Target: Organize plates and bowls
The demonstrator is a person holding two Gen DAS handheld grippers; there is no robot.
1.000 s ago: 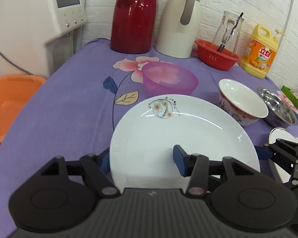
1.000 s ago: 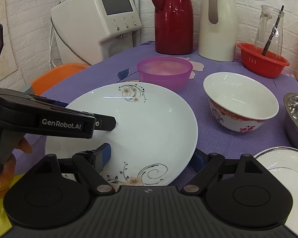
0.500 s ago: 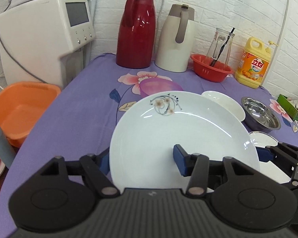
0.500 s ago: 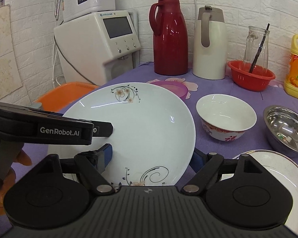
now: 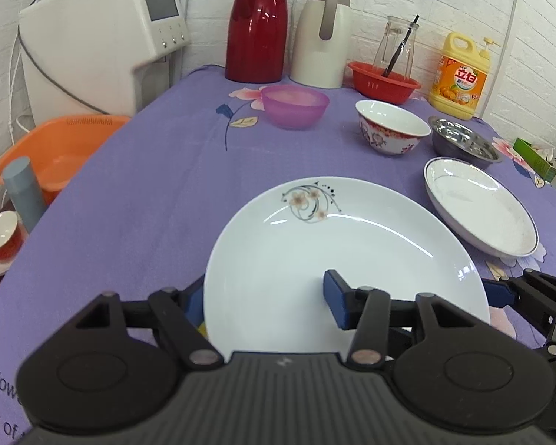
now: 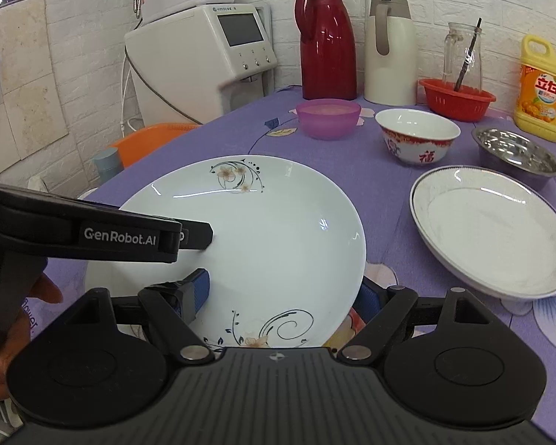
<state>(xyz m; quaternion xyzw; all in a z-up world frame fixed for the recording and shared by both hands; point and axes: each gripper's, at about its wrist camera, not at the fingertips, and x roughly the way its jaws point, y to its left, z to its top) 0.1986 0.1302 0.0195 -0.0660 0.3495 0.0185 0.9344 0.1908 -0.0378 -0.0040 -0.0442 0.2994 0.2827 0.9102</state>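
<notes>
— Where are the grippers?
— Both on the flowered plate (image 5: 344,256). The left gripper (image 5: 265,298) is clamped on its near rim, one finger under, one on top. The right gripper (image 6: 283,294) pinches the same plate's rim likewise, the edge caught between its blue pads (image 6: 198,289).
— Is the plate up or down?
— It looks held just above the purple cloth (image 5: 148,200), though I can't be sure.
— And beyond it?
— Just right of that plate sits the rimmed plate (image 6: 493,230), unstacked. Behind that plate, the steel bowl (image 6: 517,154); farther back, the red-patterned bowl (image 6: 417,135) and the purple bowl (image 6: 328,116), each standing alone.
— So, progress?
— Early, I'd say. Nothing is nested yet; the plates want stacking and three bowls remain.
</notes>
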